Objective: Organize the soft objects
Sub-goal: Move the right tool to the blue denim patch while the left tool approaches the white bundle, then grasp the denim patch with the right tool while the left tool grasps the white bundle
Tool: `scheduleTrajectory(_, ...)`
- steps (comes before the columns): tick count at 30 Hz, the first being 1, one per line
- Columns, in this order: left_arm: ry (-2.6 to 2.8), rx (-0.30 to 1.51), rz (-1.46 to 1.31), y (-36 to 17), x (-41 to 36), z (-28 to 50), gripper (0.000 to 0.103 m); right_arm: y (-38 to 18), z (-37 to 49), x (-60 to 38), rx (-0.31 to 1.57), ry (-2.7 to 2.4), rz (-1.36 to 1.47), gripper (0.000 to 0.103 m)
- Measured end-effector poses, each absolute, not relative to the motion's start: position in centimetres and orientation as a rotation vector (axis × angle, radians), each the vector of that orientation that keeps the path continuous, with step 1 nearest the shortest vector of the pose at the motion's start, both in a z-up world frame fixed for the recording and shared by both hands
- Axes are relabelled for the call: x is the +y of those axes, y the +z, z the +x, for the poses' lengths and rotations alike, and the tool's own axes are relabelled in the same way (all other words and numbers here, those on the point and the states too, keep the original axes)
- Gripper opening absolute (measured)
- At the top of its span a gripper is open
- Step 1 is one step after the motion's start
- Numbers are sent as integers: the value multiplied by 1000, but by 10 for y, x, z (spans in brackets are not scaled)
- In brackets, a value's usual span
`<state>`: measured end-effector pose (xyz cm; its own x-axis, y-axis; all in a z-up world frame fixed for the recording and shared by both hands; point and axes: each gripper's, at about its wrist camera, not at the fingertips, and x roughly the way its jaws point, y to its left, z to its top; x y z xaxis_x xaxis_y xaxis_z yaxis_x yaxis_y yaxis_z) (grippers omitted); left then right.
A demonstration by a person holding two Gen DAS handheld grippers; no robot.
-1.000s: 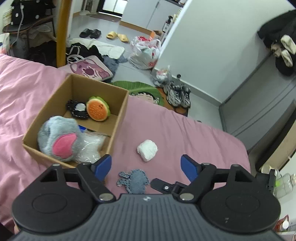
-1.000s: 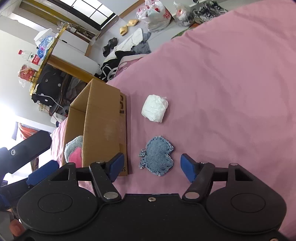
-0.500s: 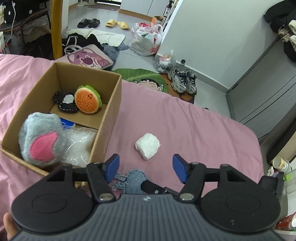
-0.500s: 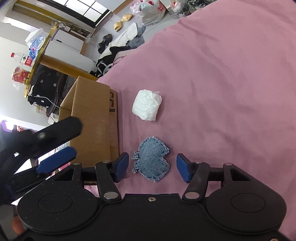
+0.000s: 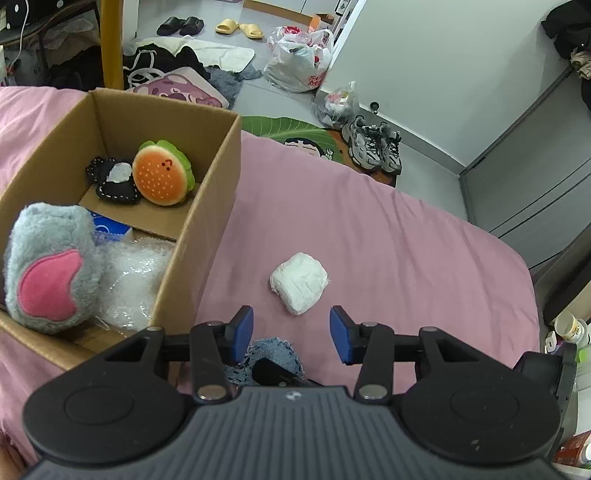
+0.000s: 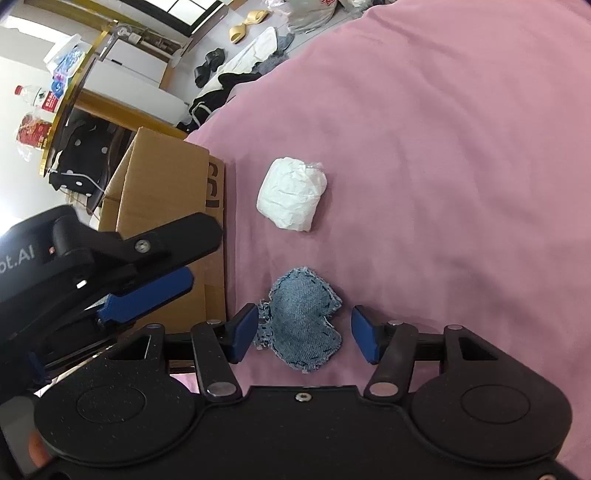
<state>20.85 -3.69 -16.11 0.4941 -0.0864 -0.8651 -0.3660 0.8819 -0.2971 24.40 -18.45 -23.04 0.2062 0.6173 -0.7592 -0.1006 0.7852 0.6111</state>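
A pink sheet (image 5: 388, 236) covers the bed, smooth but for a few soft creases, and beyond its edge the grey floor is cluttered: two black slippers (image 5: 181, 26), two yellow ones (image 5: 240, 28), two plastic bags (image 5: 299, 61), one pair of grey sneakers (image 5: 373, 147) and a green leaf-shaped mat (image 5: 291, 129) (a cartoon face peeks from its edge). At the left a yellow post (image 5: 110, 40) rises past the bed. One cardboard box (image 5: 218, 199) sits on the sheet, and in it I count four soft things: a grey plush with a pink patch (image 5: 51, 266), a clear crinkly bag (image 5: 136, 273), a black-and-white toy (image 5: 114, 181) and a burger plush (image 5: 162, 177); something blue under the plush is mostly covered and I cannot name it. Right of the box, two things lie loose on the sheet, well apart from each other: a white wad (image 5: 299, 282) and, nearer, a denim patch (image 6: 303, 325). The left claw (image 5: 291, 334) hangs open and empty, the wad just ahead of its blue pads; from its camera the denim is half hidden under its own body. The right claw (image 6: 303, 338) is spread wide with the denim lying between its pads, neither pad touching it that I can tell. At the far right a few bottles and a cup are cut off by the frame.
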Motion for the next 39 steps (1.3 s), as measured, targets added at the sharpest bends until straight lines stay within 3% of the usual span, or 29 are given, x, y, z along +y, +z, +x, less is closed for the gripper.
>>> scheduleTrajectory(2,179,1055,-489,-164,-37,211,45,-233,245,-184,1285,543,492,53)
scheduleTrajectory(5,178,1061,-494,-168,-40,215,45,-237,249,-185,1302,544,500,34)
scheduleTrajectory(9,181,1062,-501,-172,-43,222,45,-238,251,-191,1314,547,518,25)
scheduleTrajectory(31,234,1097,-450,-199,-53,266,46,-229,236,-231,1196,348,532,24)
scheduleTrajectory(39,258,1142,-478,-209,-53,277,59,-228,243,-230,1186,307,541,26)
